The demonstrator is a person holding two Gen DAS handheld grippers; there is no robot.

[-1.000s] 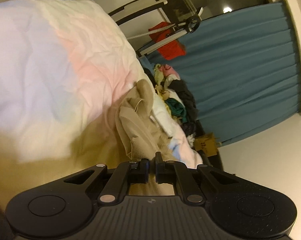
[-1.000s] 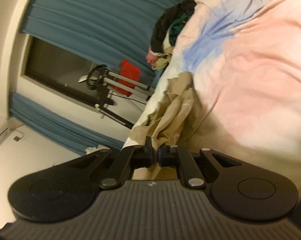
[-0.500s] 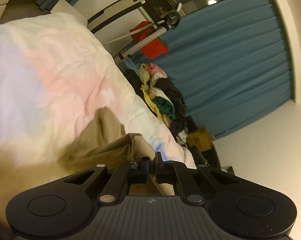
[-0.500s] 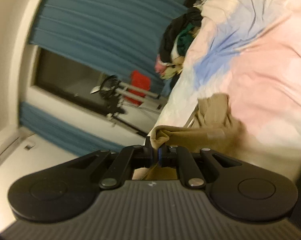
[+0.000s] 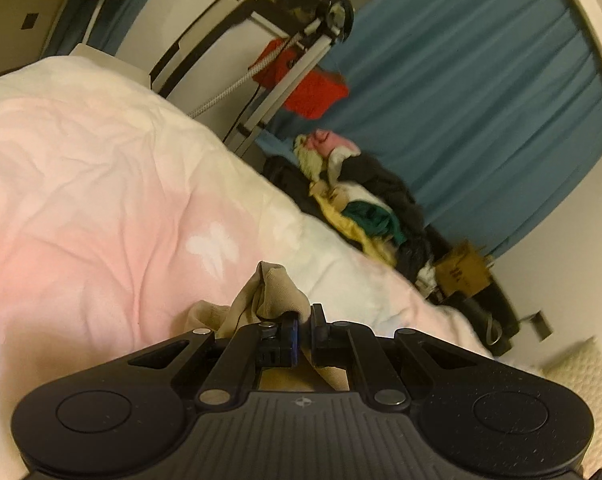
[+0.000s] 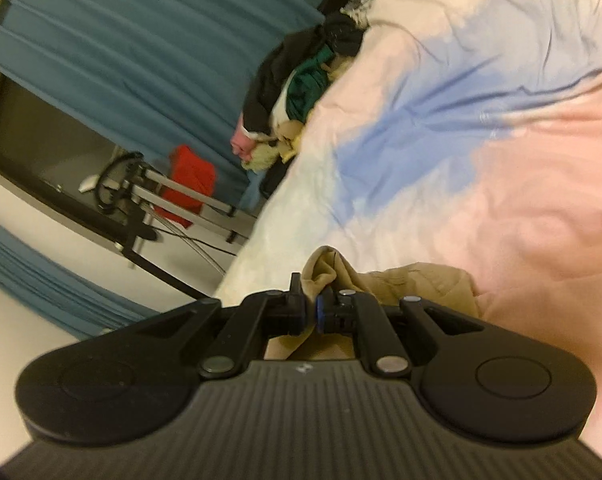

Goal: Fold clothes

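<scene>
The left gripper (image 5: pixel 305 320) has its two fingers pressed together on a bunch of tan cloth (image 5: pixel 267 292). A small peak of the cloth sticks up just past the fingertips. The rest of it goes down under the tool, so how it hangs there is hidden.

The right gripper (image 6: pixel 310 300) is also squeezed tight on the tan cloth (image 6: pixel 413 284). One fold pokes up between its fingers. More of the cloth lies bunched just beside the tool, on the bed cover (image 6: pixel 481 140).

The bed cover (image 5: pixel 101 200) is soft and wrinkled. It is pink, white and blue, with a pale butterfly shape in the left view. The tan cloth sits at the near edge of the bed cover in both views.

Past the far edge of the bed cover is a pile of clothes (image 5: pixel 357 204) in black, green, yellow and pink. Behind the pile hangs a blue curtain (image 5: pixel 481 100). Near the curtain stands a metal frame (image 5: pixel 301 44) with something red (image 5: pixel 313 88) on it. A brown box (image 5: pixel 461 272) sits on the floor by the pile.
</scene>
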